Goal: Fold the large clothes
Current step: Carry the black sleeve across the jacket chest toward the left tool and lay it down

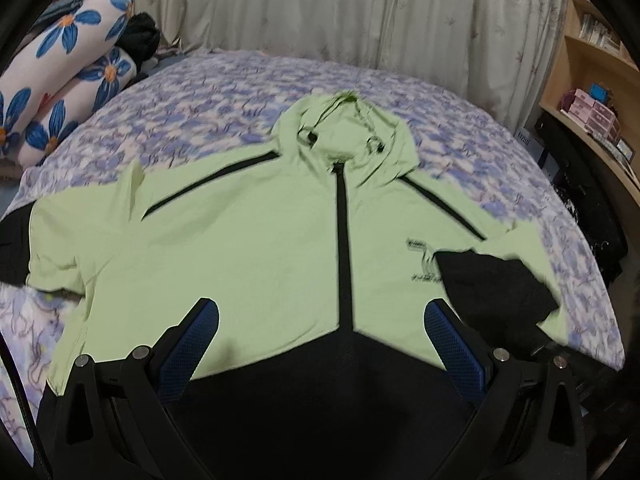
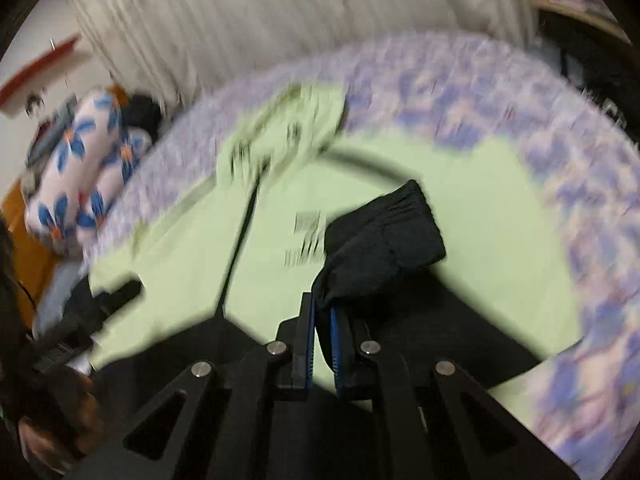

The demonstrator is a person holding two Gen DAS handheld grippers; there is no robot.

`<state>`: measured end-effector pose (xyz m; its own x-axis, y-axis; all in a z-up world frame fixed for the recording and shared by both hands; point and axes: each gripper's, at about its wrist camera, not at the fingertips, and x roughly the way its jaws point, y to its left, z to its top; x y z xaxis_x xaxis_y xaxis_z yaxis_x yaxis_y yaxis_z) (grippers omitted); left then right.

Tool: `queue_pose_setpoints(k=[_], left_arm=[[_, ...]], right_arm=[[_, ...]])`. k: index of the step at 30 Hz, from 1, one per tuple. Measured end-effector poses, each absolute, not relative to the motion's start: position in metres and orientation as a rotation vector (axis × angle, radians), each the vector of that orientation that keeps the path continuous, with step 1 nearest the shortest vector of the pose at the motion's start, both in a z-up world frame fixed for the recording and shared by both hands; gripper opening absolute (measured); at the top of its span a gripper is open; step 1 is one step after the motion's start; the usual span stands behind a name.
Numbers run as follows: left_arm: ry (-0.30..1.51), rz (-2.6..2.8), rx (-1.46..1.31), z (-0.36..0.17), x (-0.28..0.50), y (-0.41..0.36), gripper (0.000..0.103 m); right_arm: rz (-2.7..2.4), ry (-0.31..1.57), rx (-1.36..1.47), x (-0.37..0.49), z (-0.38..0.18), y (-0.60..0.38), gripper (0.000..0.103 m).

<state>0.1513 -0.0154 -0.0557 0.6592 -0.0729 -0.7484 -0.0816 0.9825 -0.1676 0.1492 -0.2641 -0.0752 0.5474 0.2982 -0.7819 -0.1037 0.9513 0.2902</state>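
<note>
A light green hooded jacket (image 1: pixel 240 240) with a black zip, black hem and black cuffs lies front up on the bed. My left gripper (image 1: pixel 322 312) hangs open over the lower front, with only the jacket's cloth showing between its blue pads. In the right wrist view the jacket (image 2: pixel 192 272) is blurred. My right gripper (image 2: pixel 320 308) is shut on the black cuff (image 2: pixel 384 232) of one sleeve, which hangs over the chest print. The same cuff (image 1: pixel 492 284) lies across the jacket's right side in the left wrist view. The other sleeve's black cuff (image 1: pixel 16 248) sits at the far left.
The bed has a purple floral sheet (image 1: pixel 480 140). Blue-flowered pillows (image 1: pixel 60 92) are stacked at the back left, with dark clothing (image 1: pixel 140 36) behind them. A pale curtain (image 1: pixel 320 8) hangs behind the bed. Wooden shelves (image 1: pixel 592 80) and dark items stand at the right.
</note>
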Motion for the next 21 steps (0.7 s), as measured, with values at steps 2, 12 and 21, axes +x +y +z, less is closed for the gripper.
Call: queue_pose_setpoints(k=[2, 12, 21], left_arm=[[0.872, -0.005, -0.2, -0.064, 0.149, -0.013, 0.102], [0.899, -0.129, -0.155, -0.074, 0.144, -0.052, 0.102], [0.928, -0.277, -0.002, -0.073, 0.149, -0.132, 0.102]], right_arm=[[0.23, 0.994, 0.184, 0.141, -0.09, -0.254, 0.011], [0.233, 0.917, 0.288, 0.093, -0.079, -0.27, 0.049], [-0.001, 0.792, 0.258, 0.054, -0.061, -0.314, 0.049]])
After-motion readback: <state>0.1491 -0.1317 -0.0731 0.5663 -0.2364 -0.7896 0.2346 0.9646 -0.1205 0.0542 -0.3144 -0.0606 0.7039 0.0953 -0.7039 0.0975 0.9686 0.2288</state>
